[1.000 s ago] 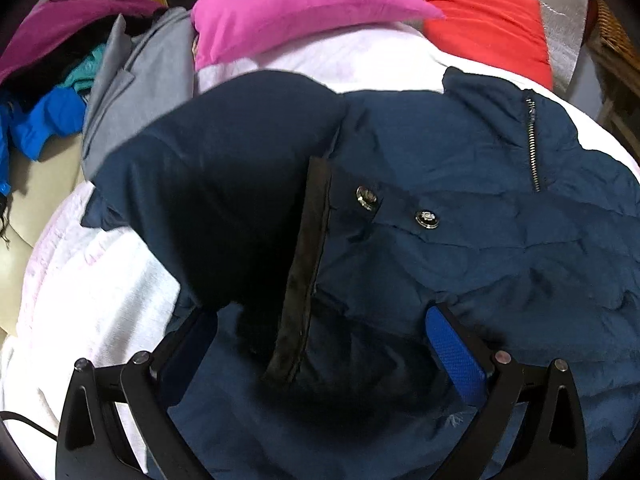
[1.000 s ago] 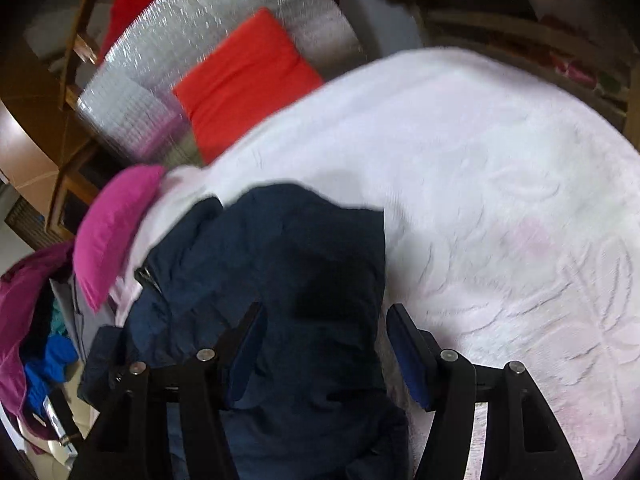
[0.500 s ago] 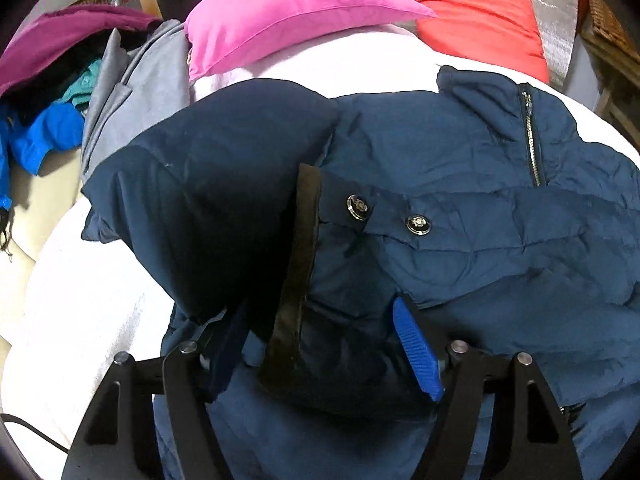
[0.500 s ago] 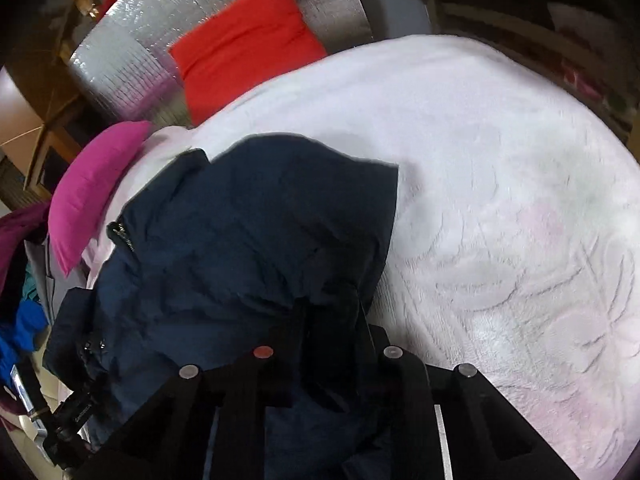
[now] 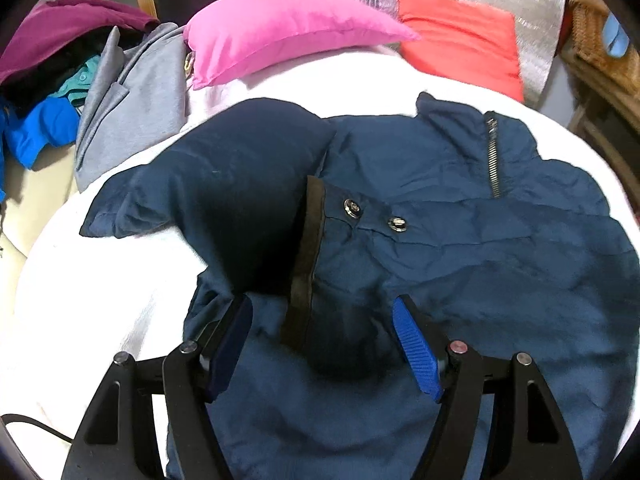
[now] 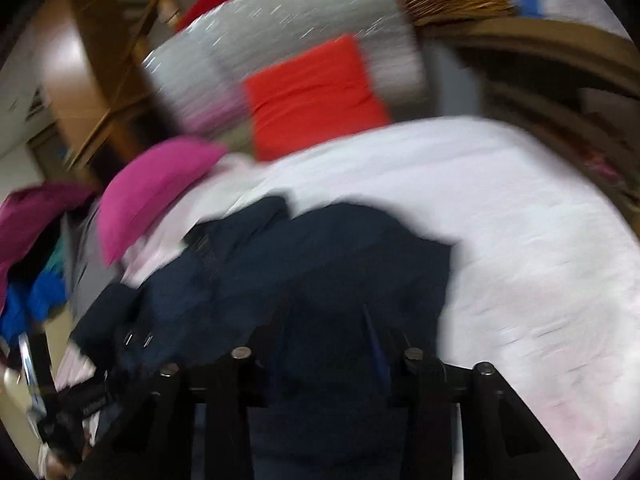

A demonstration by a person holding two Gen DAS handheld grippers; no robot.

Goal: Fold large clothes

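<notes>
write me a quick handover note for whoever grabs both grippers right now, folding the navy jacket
Left gripper: open, low over the navy jacket, fingers either side of the sleeve's black cuff strip; nothing held.
Right gripper: shut on a bunch of the jacket's fabric at its right edge; this view is blurred.
Jacket lies on the white bedspread, collar toward the pink pillow and red pillow.
Done: left sleeve folded across the chest.
Left: fold the right side in, then fold lengthwise.

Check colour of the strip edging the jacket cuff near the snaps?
Black strip on the navy jacket, clearest in the left wrist view.
</notes>
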